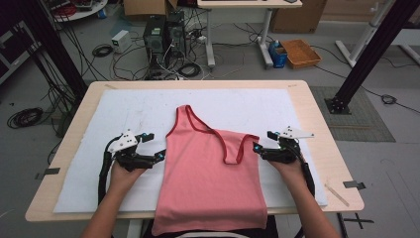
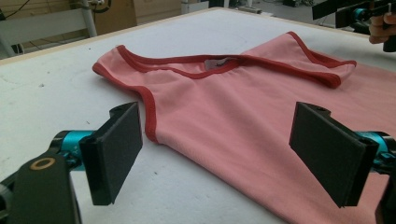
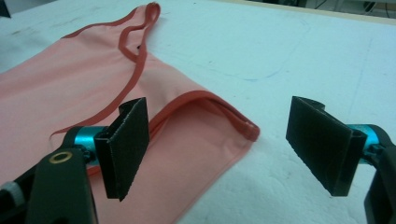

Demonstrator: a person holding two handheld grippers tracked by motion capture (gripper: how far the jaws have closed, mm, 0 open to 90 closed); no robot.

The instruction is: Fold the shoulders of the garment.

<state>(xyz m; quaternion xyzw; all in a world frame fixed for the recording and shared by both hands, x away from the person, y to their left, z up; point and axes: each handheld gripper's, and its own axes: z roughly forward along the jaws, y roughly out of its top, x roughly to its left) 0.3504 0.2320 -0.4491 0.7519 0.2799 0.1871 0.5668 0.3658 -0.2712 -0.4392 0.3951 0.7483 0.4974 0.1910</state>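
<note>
A pink sleeveless top (image 1: 208,173) with dark red trim lies flat on the white mat (image 1: 257,106), its hem hanging over the table's near edge. One strap (image 1: 185,113) reaches toward the far side; the other shoulder (image 1: 245,144) is folded over onto the cloth. My left gripper (image 1: 153,145) stands open just off the top's left edge; in the left gripper view its jaws (image 2: 217,154) hold nothing, with the top (image 2: 224,102) lying ahead. My right gripper (image 1: 262,141) stands open beside the folded shoulder. Its jaws (image 3: 219,149) straddle that corner (image 3: 233,123) without touching it.
The wooden table (image 1: 322,148) rims the mat, with a thin wooden stick (image 1: 337,194) near its right front corner. Bare mat lies on both sides of the top. On the floor beyond are cables, computer towers (image 1: 163,34), a tray (image 1: 299,53) and black frame posts (image 1: 369,54).
</note>
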